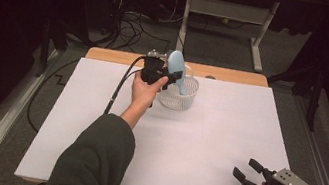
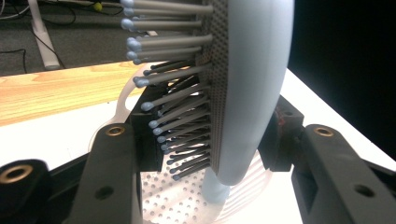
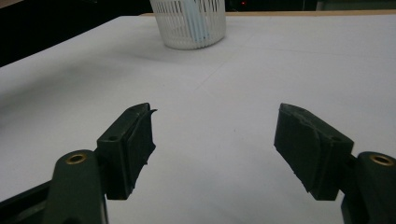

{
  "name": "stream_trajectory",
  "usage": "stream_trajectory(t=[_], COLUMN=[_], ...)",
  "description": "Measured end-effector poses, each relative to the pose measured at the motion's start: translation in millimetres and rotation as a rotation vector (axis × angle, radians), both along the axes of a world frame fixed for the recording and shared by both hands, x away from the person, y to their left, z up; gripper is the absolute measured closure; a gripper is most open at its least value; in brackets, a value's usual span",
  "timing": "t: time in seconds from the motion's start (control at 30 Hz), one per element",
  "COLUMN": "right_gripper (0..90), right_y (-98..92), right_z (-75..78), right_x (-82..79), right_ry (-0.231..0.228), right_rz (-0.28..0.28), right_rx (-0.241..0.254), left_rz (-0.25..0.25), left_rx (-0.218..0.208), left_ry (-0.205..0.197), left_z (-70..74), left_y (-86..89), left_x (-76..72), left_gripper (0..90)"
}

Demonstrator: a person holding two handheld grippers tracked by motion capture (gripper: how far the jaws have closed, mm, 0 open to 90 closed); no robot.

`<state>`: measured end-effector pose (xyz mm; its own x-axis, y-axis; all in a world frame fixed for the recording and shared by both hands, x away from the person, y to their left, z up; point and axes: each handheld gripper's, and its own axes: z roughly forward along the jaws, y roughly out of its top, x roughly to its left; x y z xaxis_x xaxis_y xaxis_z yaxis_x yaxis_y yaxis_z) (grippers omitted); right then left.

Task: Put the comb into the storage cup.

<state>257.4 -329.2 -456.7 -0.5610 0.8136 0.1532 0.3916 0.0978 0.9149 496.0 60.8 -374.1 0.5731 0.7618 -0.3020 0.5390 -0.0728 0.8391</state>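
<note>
A light blue hairbrush stands nearly upright, its handle pointing down into a white perforated basket at the back middle of the table. My left gripper is shut on the brush head. In the left gripper view one jaw presses the grey bristles and the other the smooth back of the hairbrush, with the basket below. My right gripper stands open near the front right corner, nothing between its jaws. The right gripper view shows that gripper wide open above the sheet, the basket far ahead.
A white sheet covers most of the wooden table. A black cable trails from the left gripper across the sheet's left part. Behind the table are floor cables and a grey desk frame.
</note>
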Motion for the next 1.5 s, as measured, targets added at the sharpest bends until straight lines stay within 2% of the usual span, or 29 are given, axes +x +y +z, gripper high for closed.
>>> stream_trajectory(t=[0.47,0.87,1.5], right_gripper=[29.1,29.1,29.3], right_y=[0.1,0.4,1.1], right_z=[-0.1,-0.2,0.2], right_x=[0.1,0.2,-0.7], right_ry=[0.002,0.003,-0.001], right_rz=[0.001,0.001,0.003], right_rx=[0.001,0.001,-0.005], left_rz=[-0.001,0.006,0.008], left_rx=[0.028,0.067,0.122], left_ry=[-0.035,-0.046,-0.028], left_z=[-1.1,2.2,1.3], left_y=[-1.8,4.9,11.0], left_x=[-0.8,-1.4,-2.5], left_gripper=[48.6,42.8,37.6])
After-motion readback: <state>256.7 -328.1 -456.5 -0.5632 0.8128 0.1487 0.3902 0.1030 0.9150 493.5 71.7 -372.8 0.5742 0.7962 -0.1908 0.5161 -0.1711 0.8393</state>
